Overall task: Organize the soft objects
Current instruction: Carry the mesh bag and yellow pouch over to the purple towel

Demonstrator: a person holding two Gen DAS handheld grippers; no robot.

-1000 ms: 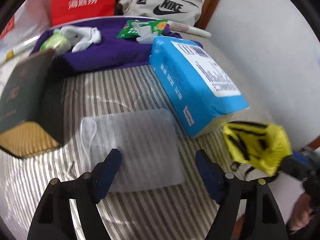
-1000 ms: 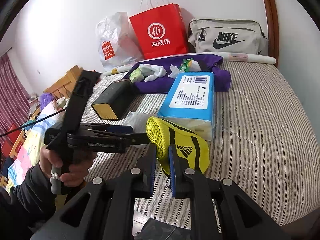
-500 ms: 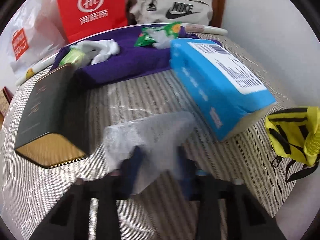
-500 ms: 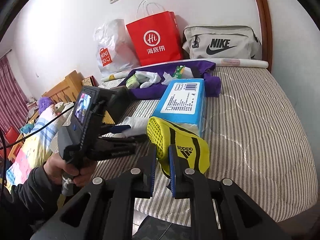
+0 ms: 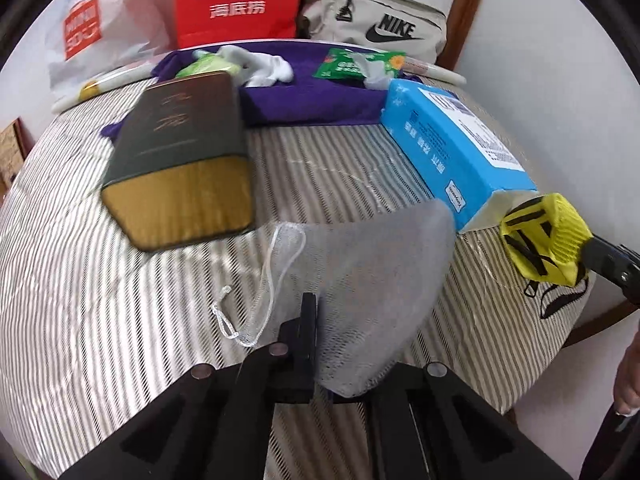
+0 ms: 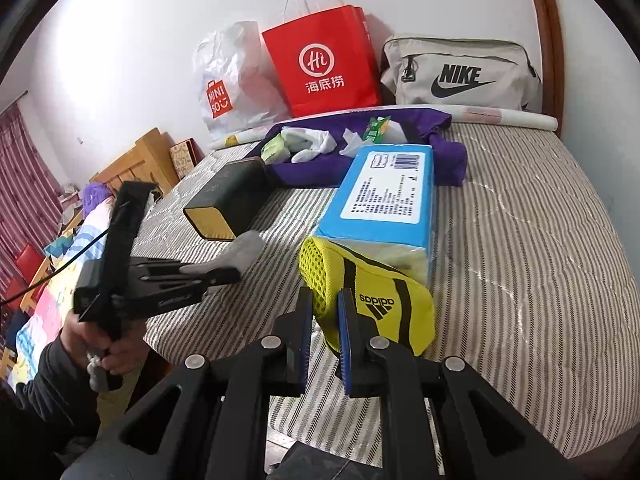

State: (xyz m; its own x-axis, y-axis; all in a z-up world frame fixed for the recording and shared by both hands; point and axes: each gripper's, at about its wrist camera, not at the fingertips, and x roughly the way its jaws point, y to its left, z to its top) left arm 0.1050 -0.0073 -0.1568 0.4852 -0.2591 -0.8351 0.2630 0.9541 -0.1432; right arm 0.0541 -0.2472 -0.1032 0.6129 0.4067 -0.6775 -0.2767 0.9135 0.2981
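Left gripper [image 5: 316, 344]: fingers just clamped onto near edge of grey mesh drawstring pouch [image 5: 372, 276], lifting it off striped mattress [image 5: 120, 300] for sorting. Right gripper [image 6: 325, 320]: fingers pinch yellow Adidas mesh bag [image 6: 376, 304], held above mattress beside blue tissue pack [image 6: 384, 200].

Box [image 5: 180, 152] left of tissue pack [image 5: 452, 152] (both on bed [image 5: 100, 300]), bags [image 5: 236, 0] behind
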